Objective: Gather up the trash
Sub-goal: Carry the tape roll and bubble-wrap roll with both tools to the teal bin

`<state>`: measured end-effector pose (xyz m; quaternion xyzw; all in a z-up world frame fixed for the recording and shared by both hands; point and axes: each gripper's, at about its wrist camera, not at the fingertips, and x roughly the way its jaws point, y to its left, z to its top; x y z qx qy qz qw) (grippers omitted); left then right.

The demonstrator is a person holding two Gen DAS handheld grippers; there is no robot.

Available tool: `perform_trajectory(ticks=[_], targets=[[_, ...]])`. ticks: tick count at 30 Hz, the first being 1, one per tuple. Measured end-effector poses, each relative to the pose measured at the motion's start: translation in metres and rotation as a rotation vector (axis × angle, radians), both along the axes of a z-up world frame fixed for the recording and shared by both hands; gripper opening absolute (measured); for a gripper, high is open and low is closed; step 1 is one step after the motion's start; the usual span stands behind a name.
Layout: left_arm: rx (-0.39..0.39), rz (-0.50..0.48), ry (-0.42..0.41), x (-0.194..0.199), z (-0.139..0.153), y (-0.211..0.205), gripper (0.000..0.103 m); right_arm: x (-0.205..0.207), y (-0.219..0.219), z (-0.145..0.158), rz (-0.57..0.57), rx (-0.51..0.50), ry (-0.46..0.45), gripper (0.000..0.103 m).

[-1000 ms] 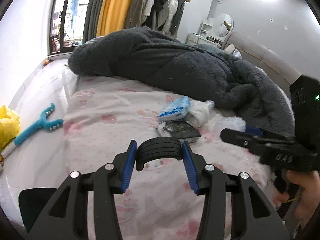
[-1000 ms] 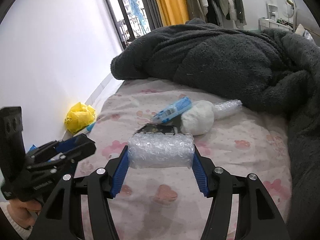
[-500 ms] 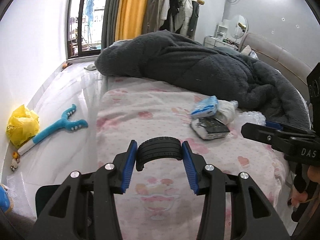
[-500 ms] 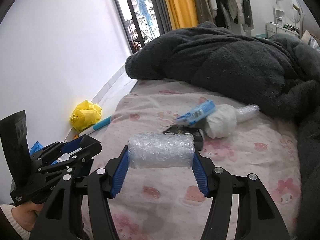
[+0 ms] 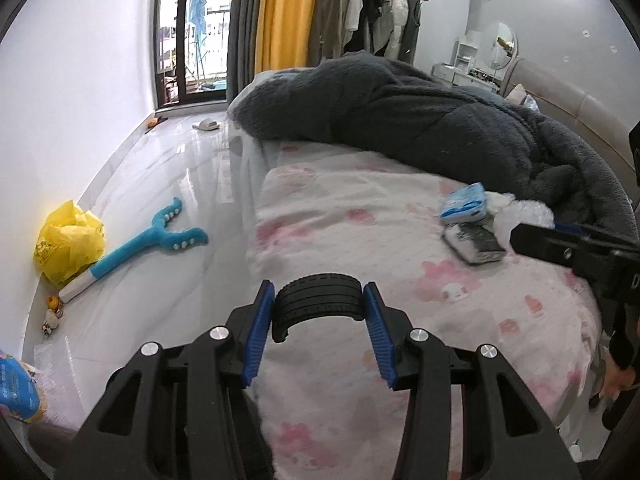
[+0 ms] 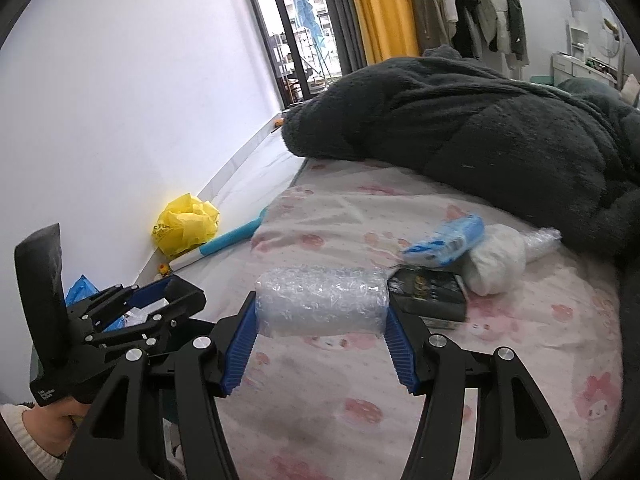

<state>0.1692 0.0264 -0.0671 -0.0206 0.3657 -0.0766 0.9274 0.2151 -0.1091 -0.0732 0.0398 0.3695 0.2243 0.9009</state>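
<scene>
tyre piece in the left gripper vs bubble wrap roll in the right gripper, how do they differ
The tyre piece is black, opaque and grooved; the bubble wrap roll is clear and bumpy. The tyre piece is a curved arch, open underneath; the bubble wrap roll is a full, fat bundle. Shared: each is clamped crosswise between blue pads, tyre piece in the left gripper, roll in the right gripper.

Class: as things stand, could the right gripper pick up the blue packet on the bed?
Probably not yet. The right gripper is already shut on a bubble wrap roll, so its jaws are full. The blue packet itself lies uncovered on the bed, nothing blocking the approach.
</scene>
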Motion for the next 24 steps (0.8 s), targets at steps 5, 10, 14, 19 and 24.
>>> perform_trajectory(ticks=[5,10,14,19,24], targets=[[0.011,0.013,0.022,-0.001,-0.008,0.019,0.048,0.002,0.025,0.003,0.031,-0.001,-0.007,0.06],[0.016,0.033,0.067,0.0,-0.023,0.044,0.048,0.005,0.047,0.005,0.061,-0.011,-0.009,0.06],[-0.001,0.06,0.107,-0.001,-0.035,0.065,0.048,0.007,0.064,0.003,0.078,-0.021,-0.003,0.06],[0.002,0.1,0.151,-0.003,-0.05,0.093,0.048,0.01,0.081,0.001,0.094,-0.014,0.006,0.06],[0.016,0.115,0.19,-0.006,-0.064,0.115,0.048,0.011,0.106,-0.002,0.127,-0.013,0.014,0.06]])
